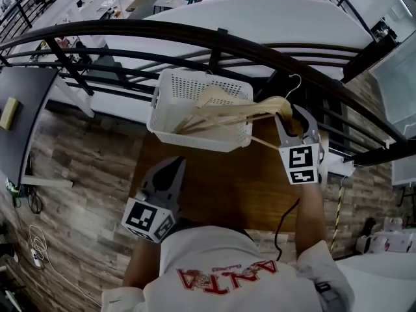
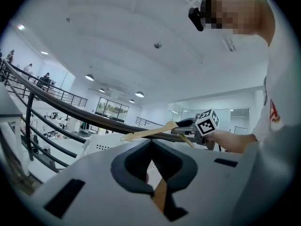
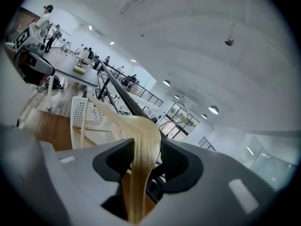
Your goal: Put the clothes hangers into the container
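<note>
Right gripper [image 1: 292, 119] is clamped on a wooden hanger [image 1: 260, 110]. In the right gripper view the jaws pinch the pale wood near its middle bend [image 3: 142, 149]. We see the hanger's metal hook poking up behind the gripper, and its long arm running left over the rim of the white perforated basket [image 1: 170, 90]. We cannot tell if the far end touches anything inside.

More wooden hangers [image 1: 209, 98] lie in the basket already, slanted across it.

The basket sits at the far edge of a brown wooden table [image 1: 214, 181], just in front of a dark railing [image 1: 214, 41].

Left gripper [image 1: 177, 164] is low over the near left part of the table, well apart from the basket. Its jaws are pressed together at the tips with nothing between them [image 2: 151, 145]. From its view we see the basket [image 2: 101, 142] ahead and the hanger [image 2: 150, 133] held level above it.
</note>
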A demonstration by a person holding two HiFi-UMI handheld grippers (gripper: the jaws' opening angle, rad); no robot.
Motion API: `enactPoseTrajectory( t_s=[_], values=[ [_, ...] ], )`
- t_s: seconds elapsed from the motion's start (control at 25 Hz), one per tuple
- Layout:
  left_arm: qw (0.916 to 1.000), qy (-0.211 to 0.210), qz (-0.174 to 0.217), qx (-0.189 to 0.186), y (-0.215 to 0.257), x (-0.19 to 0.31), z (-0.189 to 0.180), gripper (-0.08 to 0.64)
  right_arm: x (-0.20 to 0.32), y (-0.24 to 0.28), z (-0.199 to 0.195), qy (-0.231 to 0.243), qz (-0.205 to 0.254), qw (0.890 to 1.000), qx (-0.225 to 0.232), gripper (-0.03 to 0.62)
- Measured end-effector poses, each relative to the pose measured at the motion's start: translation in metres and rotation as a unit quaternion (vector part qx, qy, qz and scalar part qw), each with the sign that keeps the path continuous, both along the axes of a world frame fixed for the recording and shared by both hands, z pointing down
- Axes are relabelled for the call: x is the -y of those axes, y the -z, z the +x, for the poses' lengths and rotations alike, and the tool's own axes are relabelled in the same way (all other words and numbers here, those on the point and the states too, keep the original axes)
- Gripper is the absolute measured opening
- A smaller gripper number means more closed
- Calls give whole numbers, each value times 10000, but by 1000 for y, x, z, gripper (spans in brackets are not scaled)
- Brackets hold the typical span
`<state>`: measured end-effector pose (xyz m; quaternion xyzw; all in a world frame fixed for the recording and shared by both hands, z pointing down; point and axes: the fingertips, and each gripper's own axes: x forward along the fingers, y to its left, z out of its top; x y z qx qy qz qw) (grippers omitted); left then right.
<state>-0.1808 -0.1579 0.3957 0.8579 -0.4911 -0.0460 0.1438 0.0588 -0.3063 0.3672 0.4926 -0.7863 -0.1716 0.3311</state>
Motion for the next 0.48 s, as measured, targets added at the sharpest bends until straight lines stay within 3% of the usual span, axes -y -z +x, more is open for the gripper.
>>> enactPoseTrajectory(
  t_s=[0.28, 0.48],
  values=[
    [9999, 87, -82, -61, -8, 8, -26, 8, 43, -24, -43, 338, -335, 9937, -1016, 175],
    [9995, 158, -256, -111, -21, 18, -49, 8, 75, -58, -80, 714, -819, 9776, -1800, 176]
  ],
)
